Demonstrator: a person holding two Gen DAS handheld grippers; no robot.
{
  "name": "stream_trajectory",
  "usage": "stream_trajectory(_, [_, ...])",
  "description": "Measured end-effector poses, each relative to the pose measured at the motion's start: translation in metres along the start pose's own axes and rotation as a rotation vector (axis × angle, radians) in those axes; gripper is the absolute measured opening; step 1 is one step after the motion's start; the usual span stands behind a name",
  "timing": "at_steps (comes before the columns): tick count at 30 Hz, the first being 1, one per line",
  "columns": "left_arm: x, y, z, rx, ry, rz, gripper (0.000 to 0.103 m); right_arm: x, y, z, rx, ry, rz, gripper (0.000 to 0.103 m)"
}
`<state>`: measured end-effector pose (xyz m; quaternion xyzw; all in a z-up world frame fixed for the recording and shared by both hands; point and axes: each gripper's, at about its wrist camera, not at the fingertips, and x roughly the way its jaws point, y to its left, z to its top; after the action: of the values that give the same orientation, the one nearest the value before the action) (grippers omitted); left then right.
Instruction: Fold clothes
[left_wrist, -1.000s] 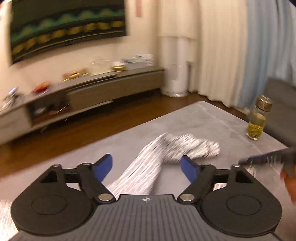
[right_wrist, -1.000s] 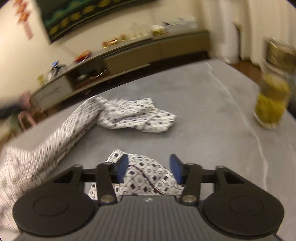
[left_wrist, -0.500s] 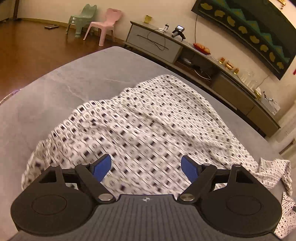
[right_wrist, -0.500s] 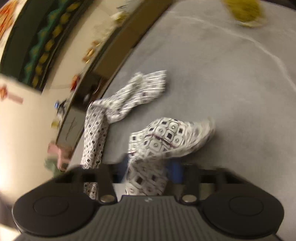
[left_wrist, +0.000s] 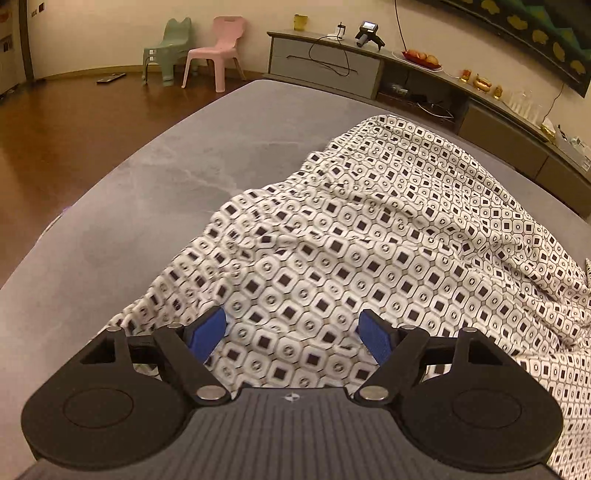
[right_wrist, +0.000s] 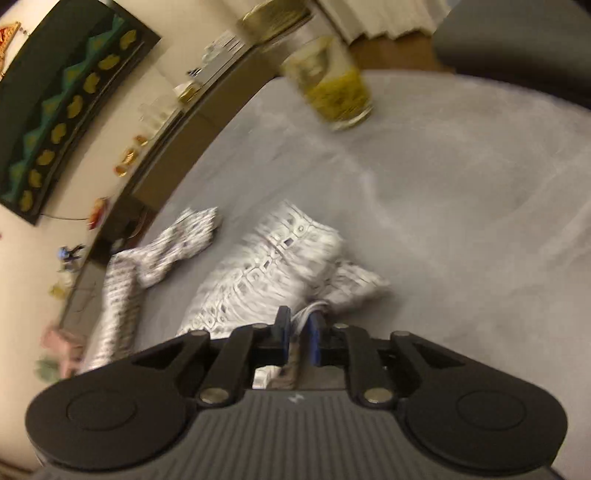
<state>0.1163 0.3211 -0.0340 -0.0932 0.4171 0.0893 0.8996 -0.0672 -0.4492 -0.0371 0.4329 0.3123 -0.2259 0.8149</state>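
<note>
A white garment (left_wrist: 369, 229) with a black square print lies crumpled across the grey table (left_wrist: 166, 192). In the left wrist view, my left gripper (left_wrist: 291, 317) hovers low over the garment's near edge. Its blue pads are wide apart and the jaws are closing a little, with cloth below them but nothing pinched. In the blurred right wrist view, my right gripper (right_wrist: 297, 317) holds a bunched end of the garment (right_wrist: 273, 266) between nearly shut pads, and its jaws are opening slightly. A twisted sleeve (right_wrist: 177, 243) trails to the left.
A glass jar (right_wrist: 332, 85) with yellow contents stands on the table (right_wrist: 461, 221) beyond the right gripper. Past the table's far edge are a low TV cabinet (left_wrist: 332, 70), a pink chair (left_wrist: 218, 48) and a green chair (left_wrist: 168, 48) on wood floor.
The left gripper swung away from the curtain side to the garment's wide end and dropped lower. The right gripper closed on a bunched end of cloth, rolled, and moved with it.
</note>
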Motion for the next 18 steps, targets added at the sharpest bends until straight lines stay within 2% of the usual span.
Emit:
stream_trajectory(3, [-0.003,0.004,-0.003,0.044,-0.006,0.017,0.080,-0.009,0.009,-0.001,-0.059,-0.055,-0.055,0.017])
stream_trajectory(7, [-0.004,0.011,-0.004,0.087,-0.019,0.073,0.082,-0.026,0.037,-0.015,-0.257,-0.174,-0.119,0.017])
stream_trajectory(8, [-0.005,0.013,-0.004,0.076,-0.021,0.082,0.082,-0.028,0.045,-0.020,-0.310,-0.196,-0.142,0.022])
stream_trajectory(9, [-0.005,0.016,-0.003,0.065,-0.022,0.091,0.082,-0.028,0.052,-0.026,-0.357,-0.212,-0.159,0.033])
stream_trajectory(11, [-0.006,0.022,-0.001,0.022,-0.024,0.129,0.082,-0.028,0.064,-0.035,-0.442,-0.221,-0.166,0.034])
stream_trajectory(13, [-0.007,0.030,0.001,-0.036,-0.023,0.177,0.082,-0.024,0.073,-0.042,-0.515,-0.191,-0.142,0.034])
stream_trajectory(17, [-0.023,0.035,0.002,-0.174,-0.037,0.175,0.079,0.000,0.079,-0.050,-0.541,0.035,-0.036,0.033])
stream_trajectory(18, [-0.032,0.028,0.001,-0.193,-0.065,0.138,0.079,0.004,0.078,-0.050,-0.540,0.066,-0.036,0.033])
